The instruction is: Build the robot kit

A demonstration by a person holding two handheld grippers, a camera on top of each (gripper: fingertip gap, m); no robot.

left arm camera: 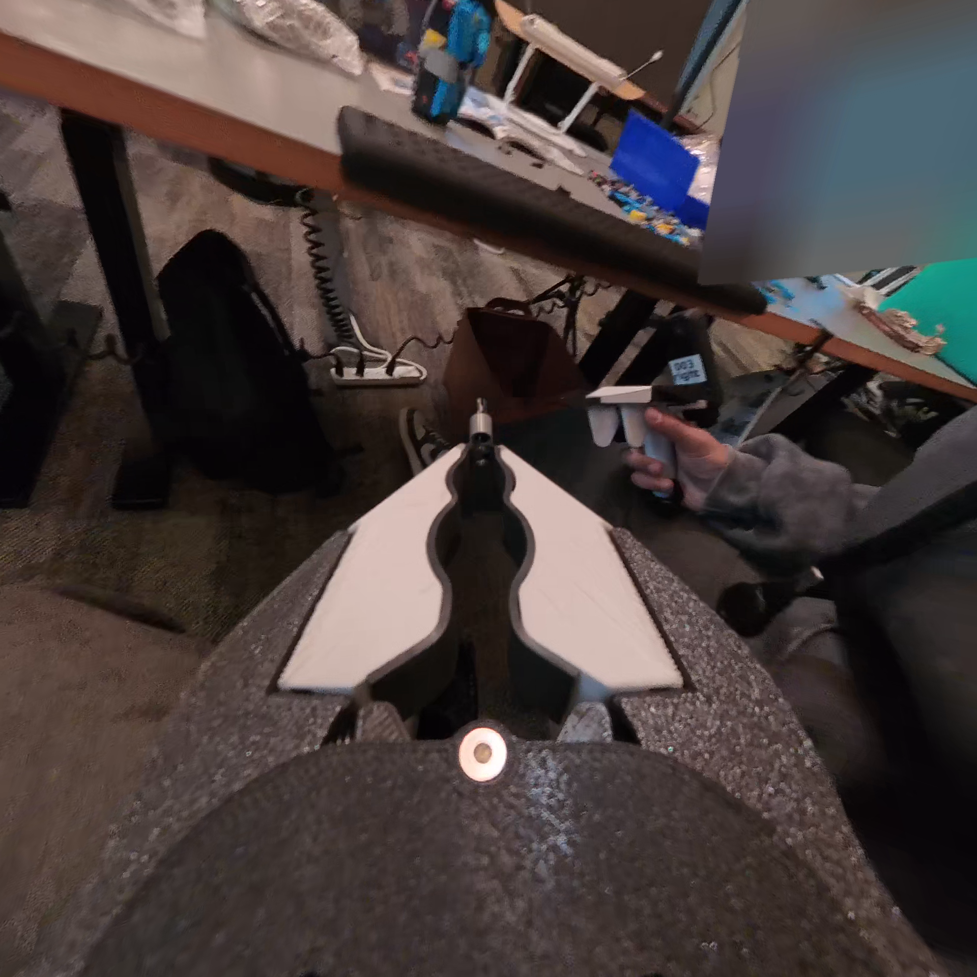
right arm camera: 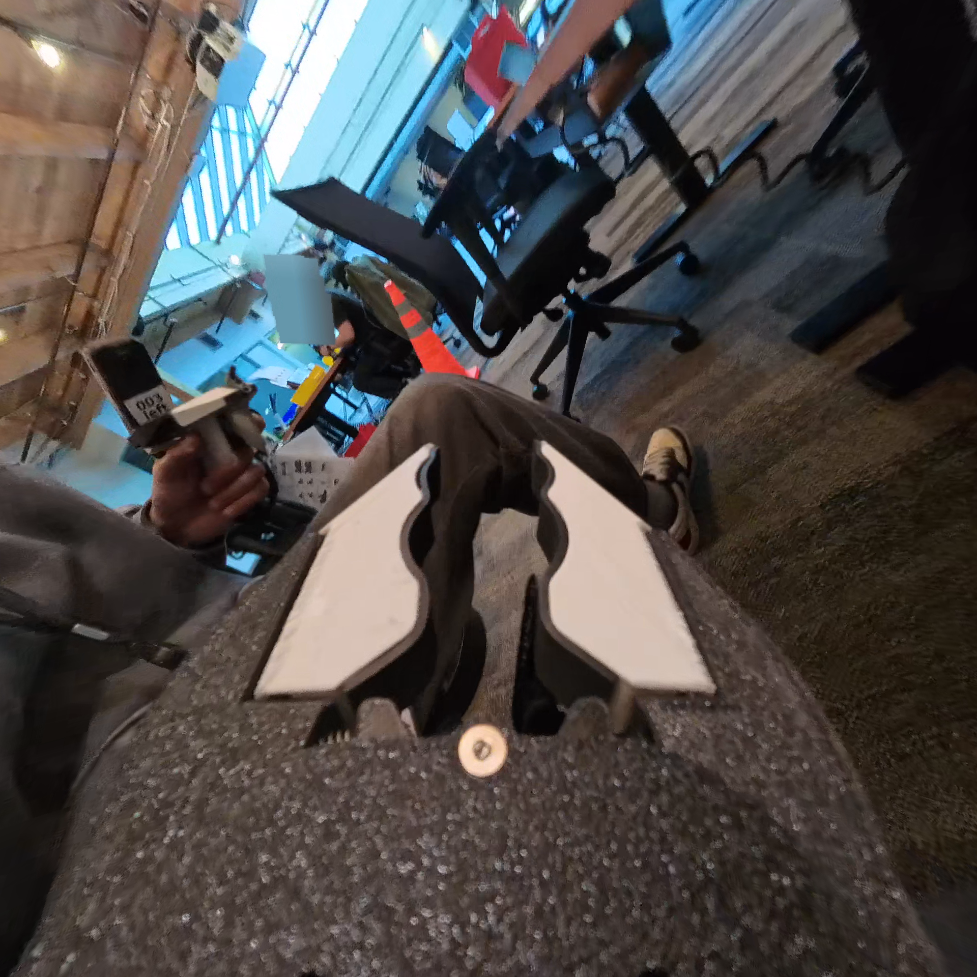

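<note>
Your left tool (left arm camera: 482,449) is clenched on a slim dark tool bit with a silver collar (left arm camera: 481,423); the bit's tip sticks out just past the white fingertips (left arm camera: 423,507), which meet around its shaft. It hangs in the air over the carpeted floor (left arm camera: 106,608), touching nothing else. Ahead of it and below the bench (left arm camera: 158,90) stand a black backpack (left arm camera: 227,359), a white power strip (left arm camera: 378,372) with coiled cables, and a brown paper bag (left arm camera: 507,354). A sneaker (left arm camera: 420,439) shows just left of the bit's tip. On the bench top lie a long black wrist rest (left arm camera: 476,174) along the near edge, a blue-and-black bottle (left arm camera: 449,68), crumpled foil and a blue box (left arm camera: 655,158).

Your right tool (right arm camera: 486,476) is released: its white fingers (right arm camera: 359,581) stand well apart with nothing between them. It points down at your own crossed leg in dark trousers (right arm camera: 476,449) and a tan shoe (right arm camera: 671,476) resting on the carpet. A black office chair (right arm camera: 518,254) stands beyond the knee, with an orange traffic cone (right arm camera: 423,338) behind it.

Each tool shows in the other's view: your right hand (left arm camera: 682,460) grips the right tool's handle off to the side of the left one, and your left hand (right arm camera: 206,491) holds the left tool up beside a wooden wall (right arm camera: 68,185). The two tools are well apart.
</note>
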